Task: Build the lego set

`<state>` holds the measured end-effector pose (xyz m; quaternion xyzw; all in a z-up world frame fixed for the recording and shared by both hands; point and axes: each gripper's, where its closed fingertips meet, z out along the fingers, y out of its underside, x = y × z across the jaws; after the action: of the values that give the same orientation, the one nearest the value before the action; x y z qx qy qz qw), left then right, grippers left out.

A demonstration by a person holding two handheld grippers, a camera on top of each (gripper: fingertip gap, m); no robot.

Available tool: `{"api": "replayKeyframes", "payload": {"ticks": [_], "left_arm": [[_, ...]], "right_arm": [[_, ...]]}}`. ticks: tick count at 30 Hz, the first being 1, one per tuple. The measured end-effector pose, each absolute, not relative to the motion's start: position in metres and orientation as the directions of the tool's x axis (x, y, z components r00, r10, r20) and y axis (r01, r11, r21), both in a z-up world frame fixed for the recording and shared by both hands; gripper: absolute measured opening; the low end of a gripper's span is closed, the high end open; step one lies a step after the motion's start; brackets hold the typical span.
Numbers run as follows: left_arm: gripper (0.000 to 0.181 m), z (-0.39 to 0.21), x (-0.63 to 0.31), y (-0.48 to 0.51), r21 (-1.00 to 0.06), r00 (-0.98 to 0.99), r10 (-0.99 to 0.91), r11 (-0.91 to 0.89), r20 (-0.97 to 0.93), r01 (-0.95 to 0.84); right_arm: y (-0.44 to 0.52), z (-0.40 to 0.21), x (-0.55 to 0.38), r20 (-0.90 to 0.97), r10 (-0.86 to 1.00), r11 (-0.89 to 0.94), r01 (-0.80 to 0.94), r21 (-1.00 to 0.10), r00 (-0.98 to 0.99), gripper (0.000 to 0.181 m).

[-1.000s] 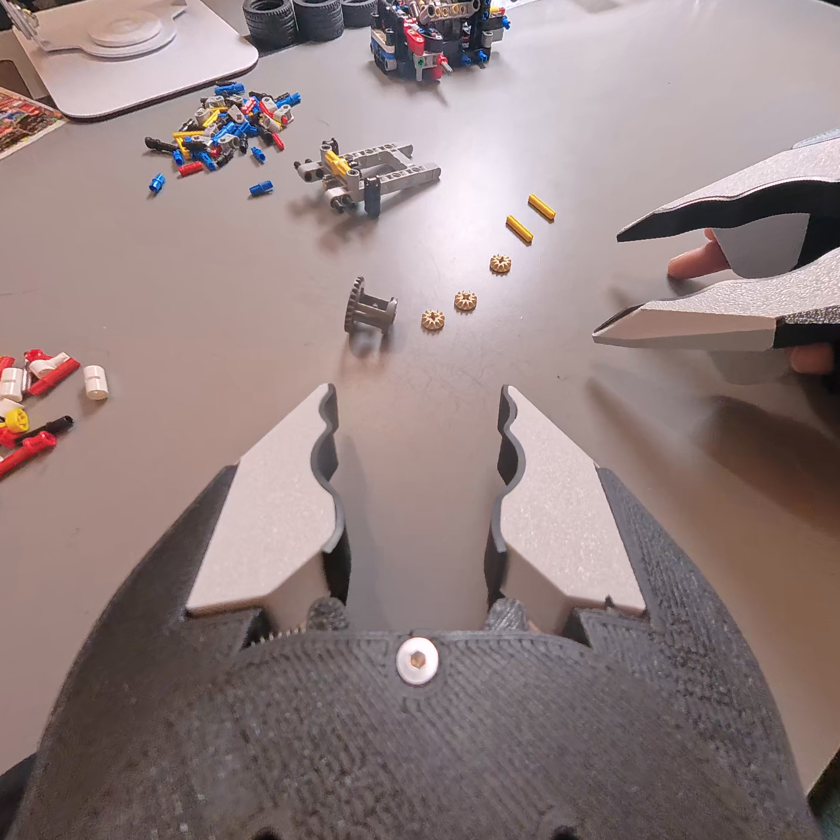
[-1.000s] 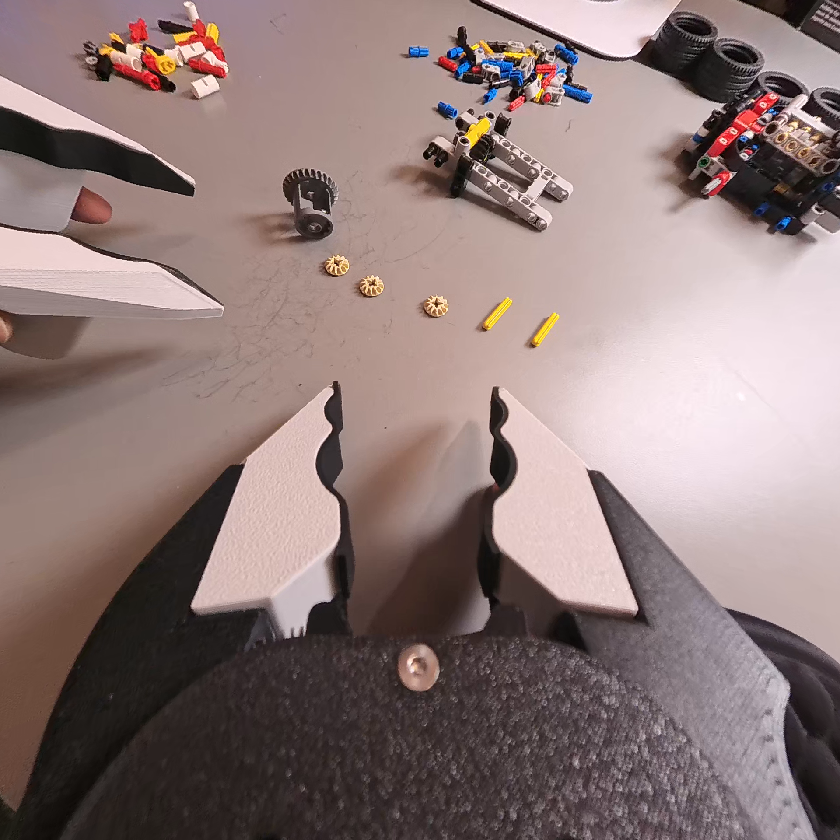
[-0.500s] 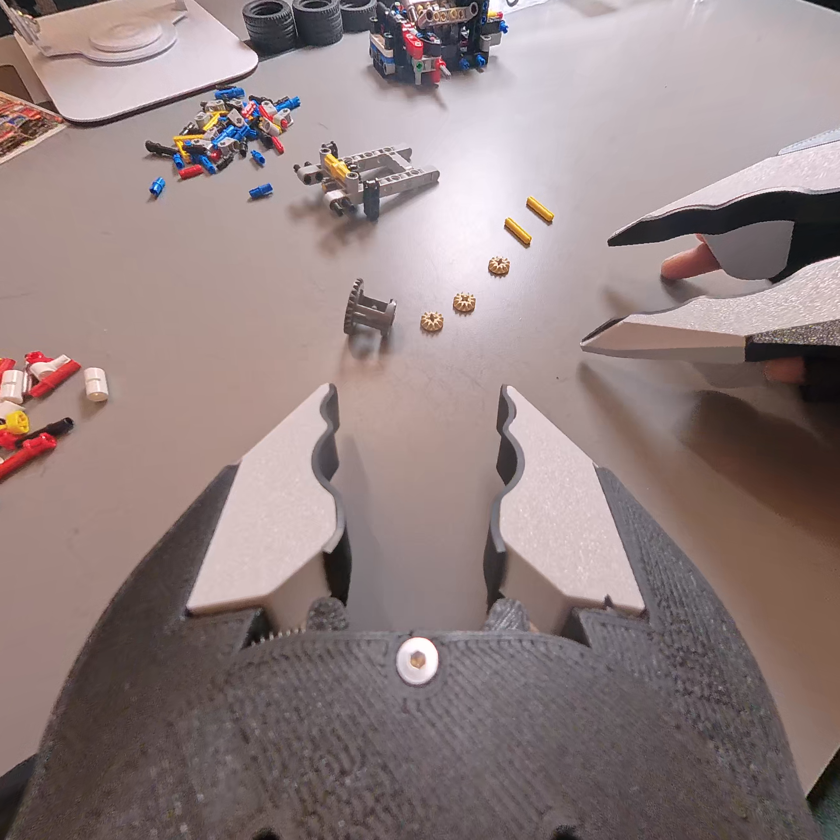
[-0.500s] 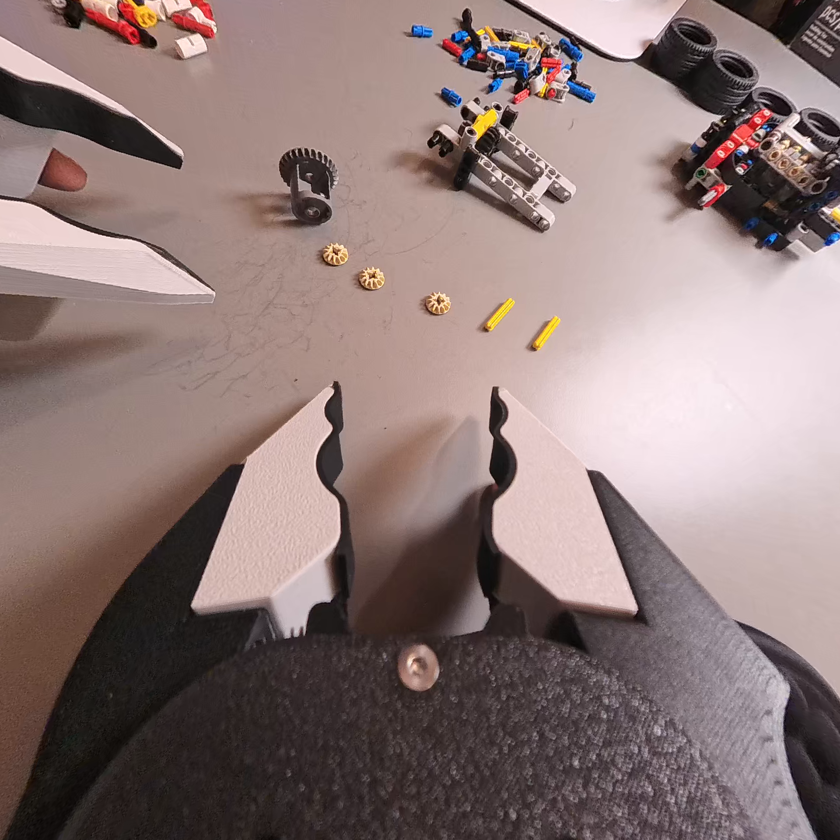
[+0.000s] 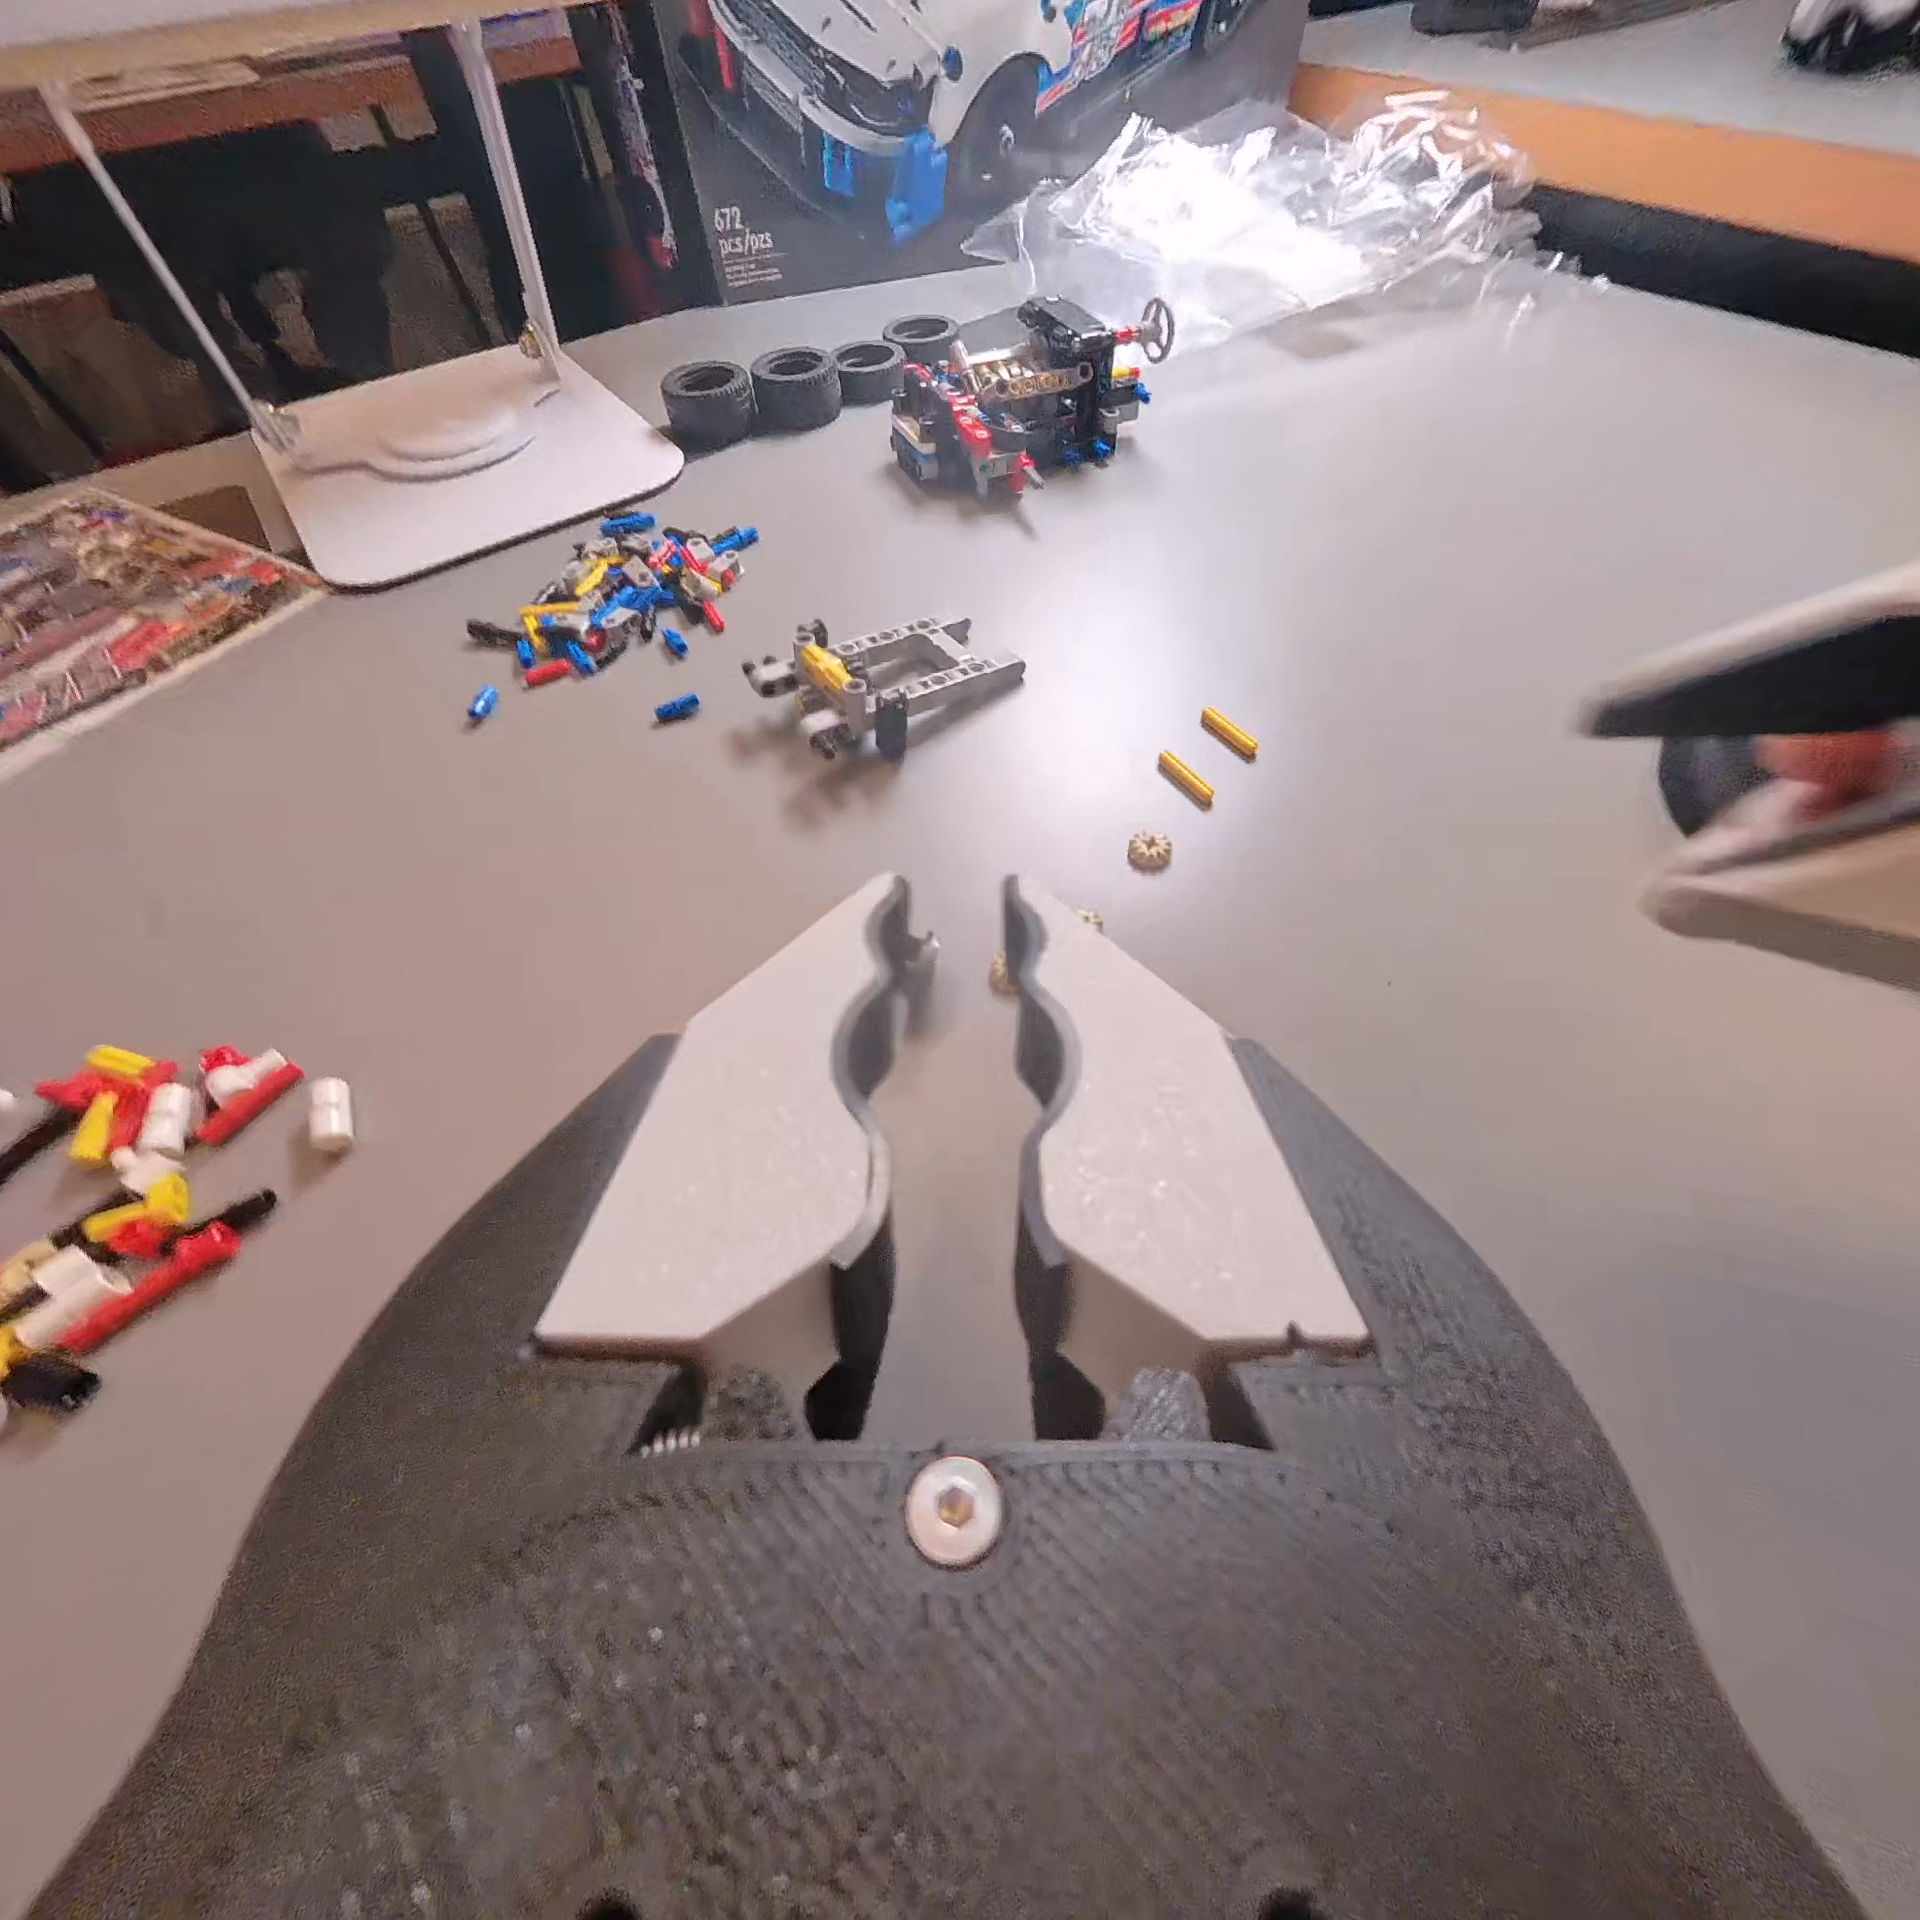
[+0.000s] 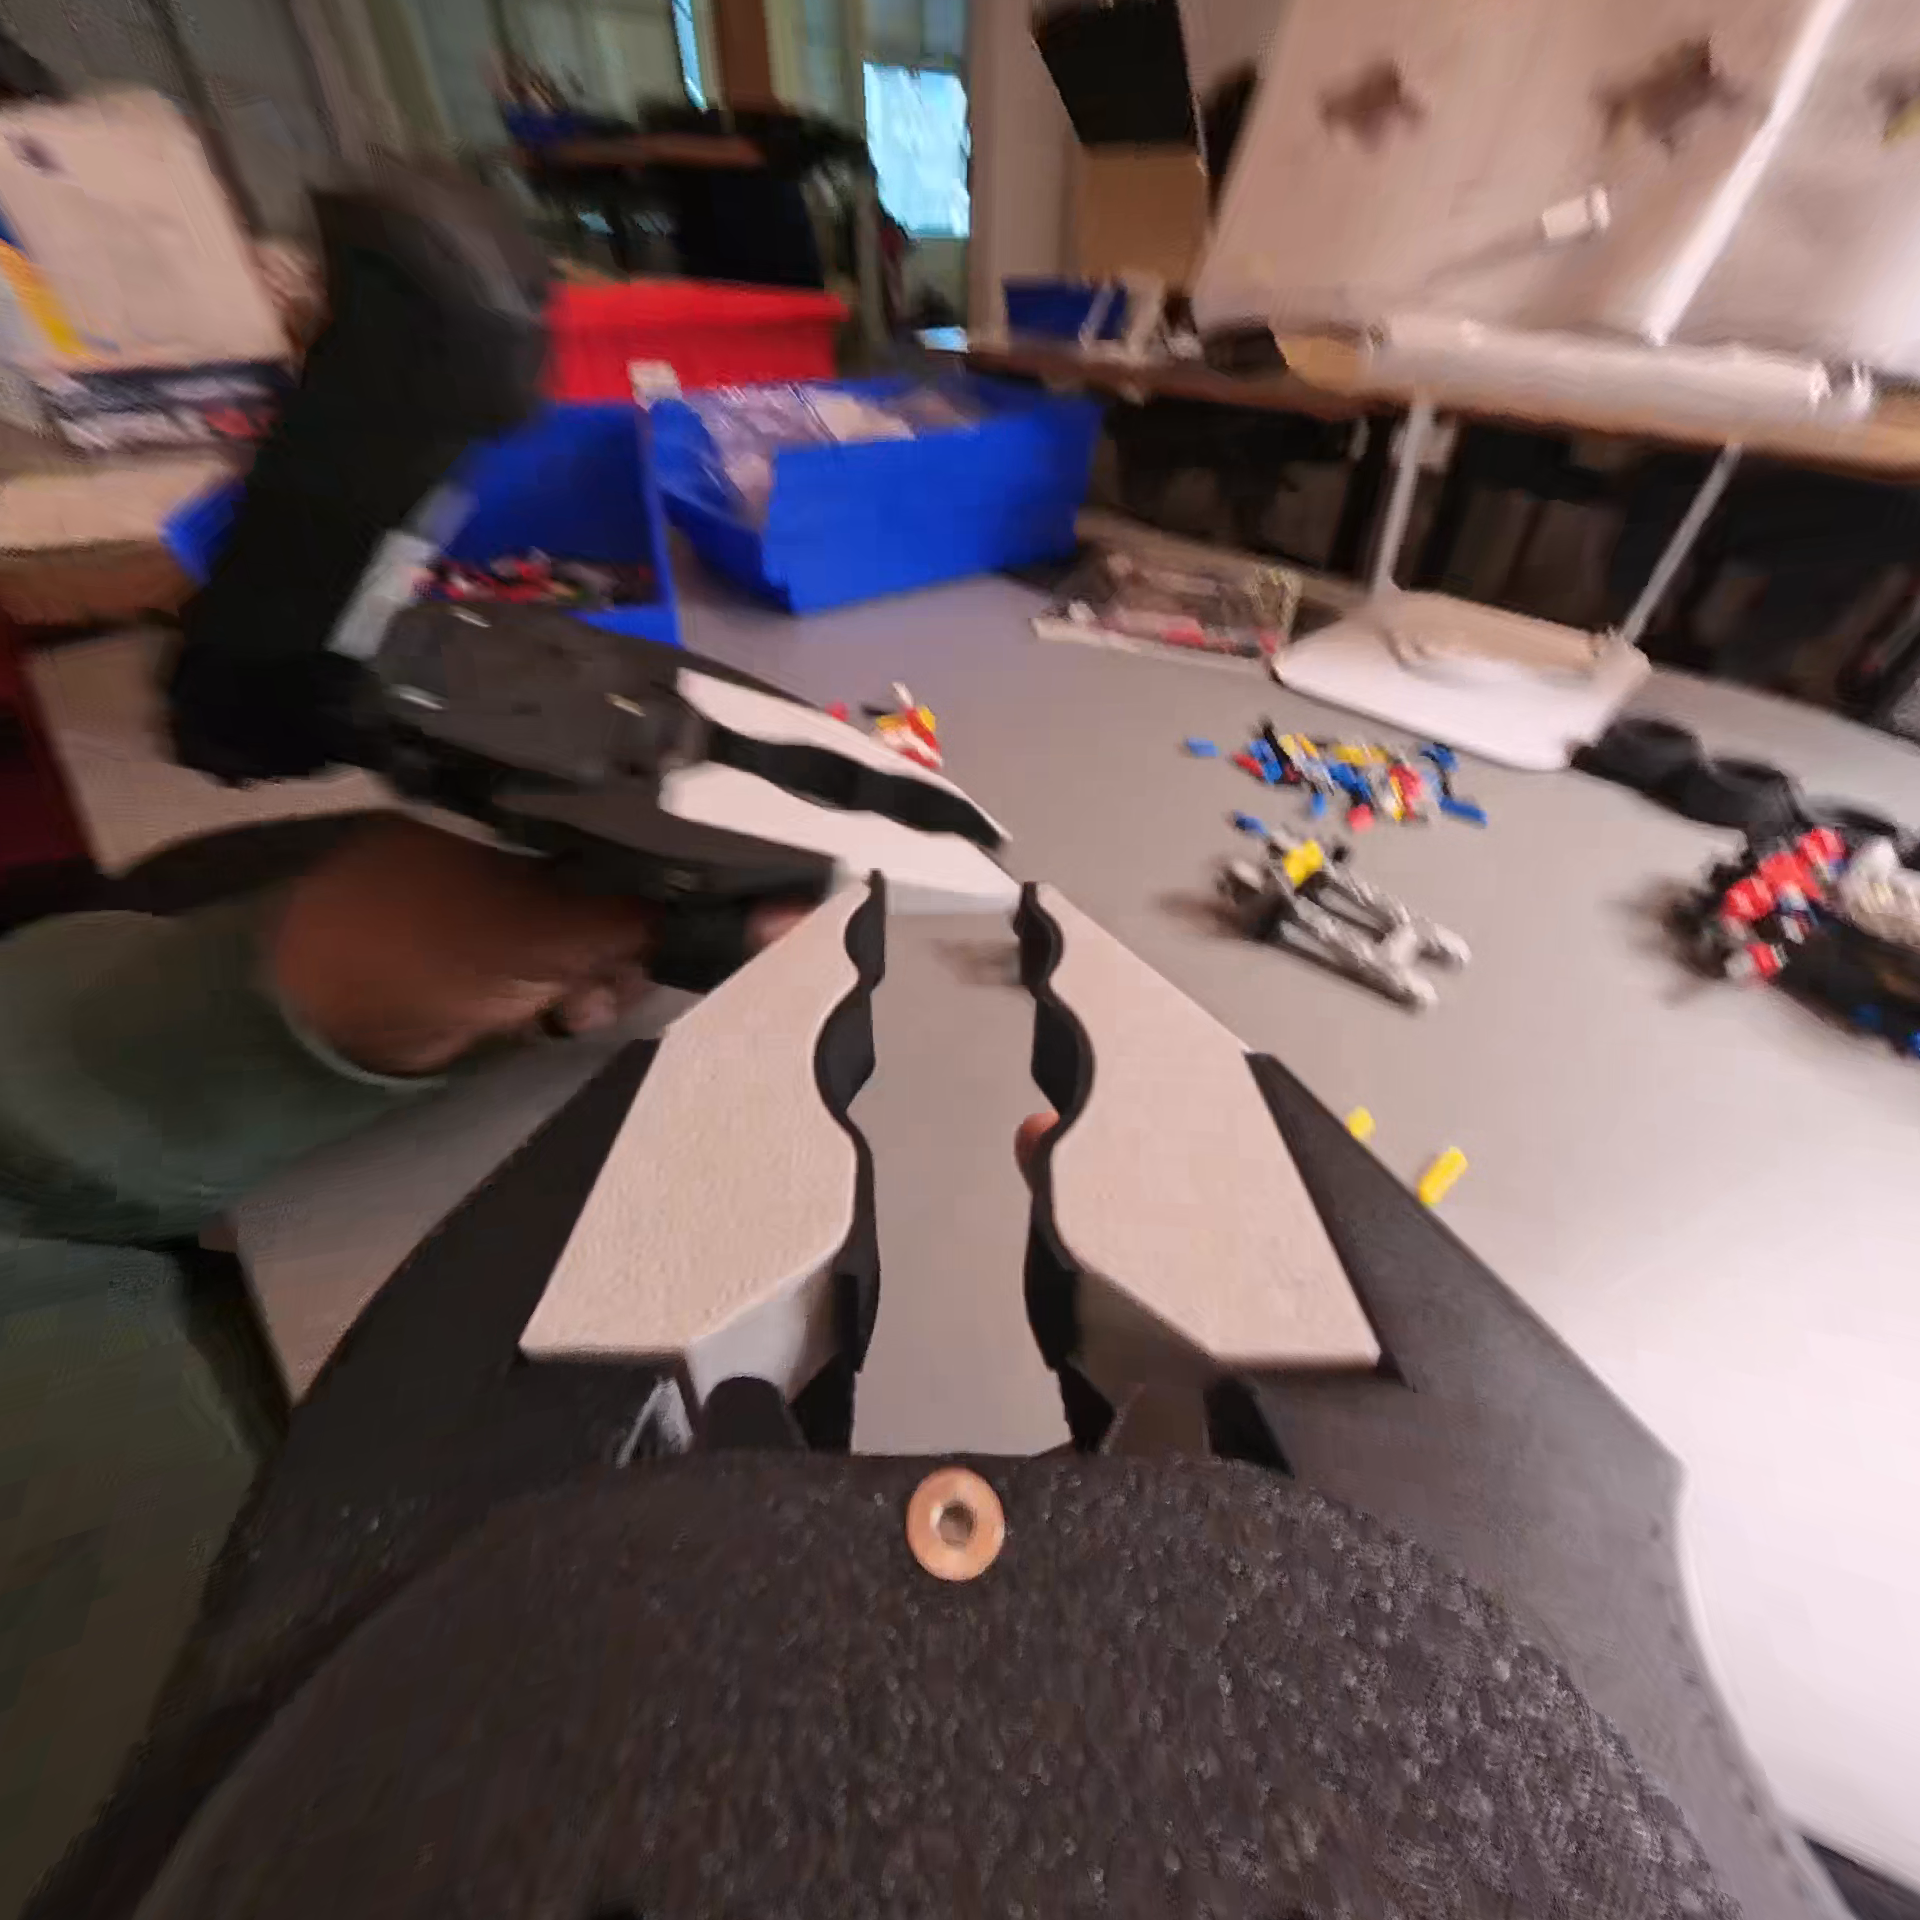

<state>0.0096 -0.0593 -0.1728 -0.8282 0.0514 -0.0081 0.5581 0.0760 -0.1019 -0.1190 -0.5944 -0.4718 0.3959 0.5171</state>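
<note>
A dark gear piece (image 5: 921,948) peeks out between the tips of the left claw (image 5: 951,914), whose jaws stand narrowly apart; whether it is gripped I cannot tell. The right claw (image 6: 948,904) is released, empty, with a slim gap. Just right lie a tan cog (image 5: 1149,850) and yellow pins (image 5: 1185,778). Farther off on the table (image 5: 1455,582) are a grey frame (image 5: 883,675) and a half-built car (image 5: 1013,400).

A half-built car frame (image 5: 1013,410) of black, red and blue pieces stands at twelve o'clock, tires (image 5: 800,387) at its nine. Nearer lies a grey beam assembly (image 5: 883,675); two yellow pins (image 5: 1205,756) at its three o'clock.
</note>
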Motion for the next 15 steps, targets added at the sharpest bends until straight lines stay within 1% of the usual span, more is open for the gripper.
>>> {"api": "replayKeyframes", "payload": {"ticks": [1,3,5,8,13,15], "left_arm": [[0.002,-0.171,0.01,-0.054,-0.92,0.992,-0.103,-0.379,-0.066,-0.101],[0.0,-0.165,0.008,-0.042,-0.911,0.989,-0.092,-0.388,-0.115,-0.142],[0.0,-0.161,0.002,-0.032,-0.896,0.98,-0.059,-0.398,-0.191,-0.199],[0.0,-0.161,-0.005,-0.023,-0.866,0.959,-0.018,-0.425,-0.284,-0.264],[0.0,-0.166,-0.018,-0.023,-0.804,0.905,0.038,-0.475,-0.424,-0.358],[0.0,-0.166,-0.022,-0.024,-0.795,0.893,0.052,-0.48,-0.448,-0.371]], "right_arm": [[-0.117,-0.102,0.072,0.034,0.979,0.014,0.1,-0.995,0.2,0.014],[-0.15,-0.072,0.063,0.075,0.991,0.074,0.013,-0.997,0.11,0.0],[-0.175,-0.057,0.053,0.12,0.991,0.121,-0.007,-0.993,0.058,0.0],[-0.193,-0.048,0.039,0.152,0.988,0.152,0.001,-0.988,0.037,0.0],[-0.197,-0.066,0.023,0.154,0.988,0.151,0.1,-0.983,0.022,0.0],[-0.196,-0.069,0.022,0.153,0.988,0.149,0.115,-0.982,0.022,0.0]]}}
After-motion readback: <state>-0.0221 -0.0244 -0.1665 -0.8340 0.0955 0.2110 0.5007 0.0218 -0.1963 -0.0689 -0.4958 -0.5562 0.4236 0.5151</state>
